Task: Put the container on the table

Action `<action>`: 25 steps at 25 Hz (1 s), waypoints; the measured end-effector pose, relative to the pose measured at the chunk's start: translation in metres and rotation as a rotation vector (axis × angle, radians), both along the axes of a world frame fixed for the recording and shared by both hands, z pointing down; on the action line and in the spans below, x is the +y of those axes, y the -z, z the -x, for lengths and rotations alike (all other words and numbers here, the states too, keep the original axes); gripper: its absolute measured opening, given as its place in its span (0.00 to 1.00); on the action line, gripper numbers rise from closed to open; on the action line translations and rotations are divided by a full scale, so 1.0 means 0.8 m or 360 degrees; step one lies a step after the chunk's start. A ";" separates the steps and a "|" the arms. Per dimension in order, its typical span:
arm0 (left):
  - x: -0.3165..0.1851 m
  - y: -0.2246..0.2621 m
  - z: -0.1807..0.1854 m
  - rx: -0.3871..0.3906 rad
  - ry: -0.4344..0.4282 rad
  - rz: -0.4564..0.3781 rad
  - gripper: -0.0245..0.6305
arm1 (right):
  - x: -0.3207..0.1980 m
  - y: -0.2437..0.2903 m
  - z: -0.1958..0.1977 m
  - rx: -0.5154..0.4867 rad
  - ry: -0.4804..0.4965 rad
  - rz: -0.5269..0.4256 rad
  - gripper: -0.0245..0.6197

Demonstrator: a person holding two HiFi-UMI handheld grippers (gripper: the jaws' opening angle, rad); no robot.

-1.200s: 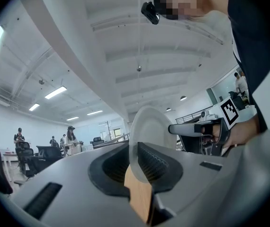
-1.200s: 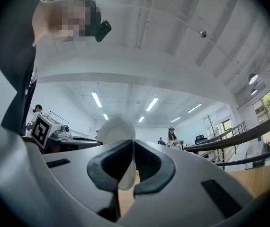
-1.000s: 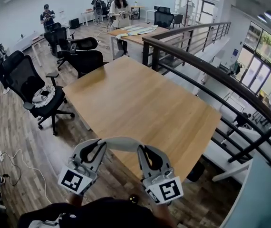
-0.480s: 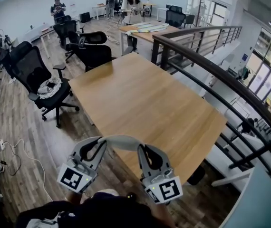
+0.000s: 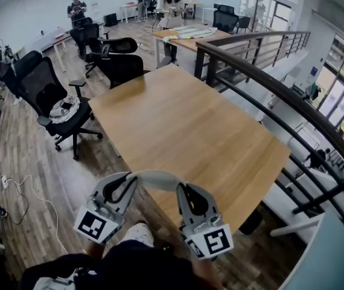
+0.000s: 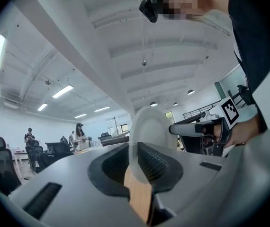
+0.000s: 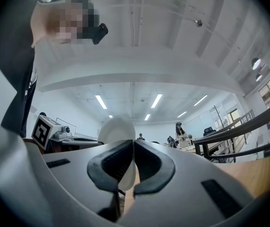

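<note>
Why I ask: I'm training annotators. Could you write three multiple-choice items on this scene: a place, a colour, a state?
1. Where is the white round shallow container? A: on the light wooden table. B: in the air between both tongs. C: on a chair.
2. Its colour? A: white. B: red. C: black.
3. The tongs? A: both wide open. B: both closed on the container. C: one open.
1 B: it hangs between them, off the table. 2 A: white in every view. 3 B: left tongs and right tongs each pinch its rim.
</note>
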State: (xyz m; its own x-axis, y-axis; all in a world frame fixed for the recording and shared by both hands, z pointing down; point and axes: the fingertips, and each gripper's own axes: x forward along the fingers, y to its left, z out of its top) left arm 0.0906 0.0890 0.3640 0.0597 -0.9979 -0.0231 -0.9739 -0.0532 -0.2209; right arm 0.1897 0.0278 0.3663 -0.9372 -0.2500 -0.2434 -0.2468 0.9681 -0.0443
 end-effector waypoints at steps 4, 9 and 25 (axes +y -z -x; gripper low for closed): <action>-0.012 -0.002 -0.006 -0.0008 -0.0041 -0.0016 0.11 | -0.008 -0.005 -0.007 0.0014 -0.0031 0.0015 0.07; -0.036 -0.002 -0.002 0.0024 -0.0091 -0.0025 0.11 | -0.027 -0.002 -0.007 0.0032 -0.0091 -0.0014 0.07; -0.143 -0.003 0.051 0.0064 -0.0341 -0.0022 0.11 | -0.110 0.006 0.039 0.0032 -0.0356 -0.0012 0.07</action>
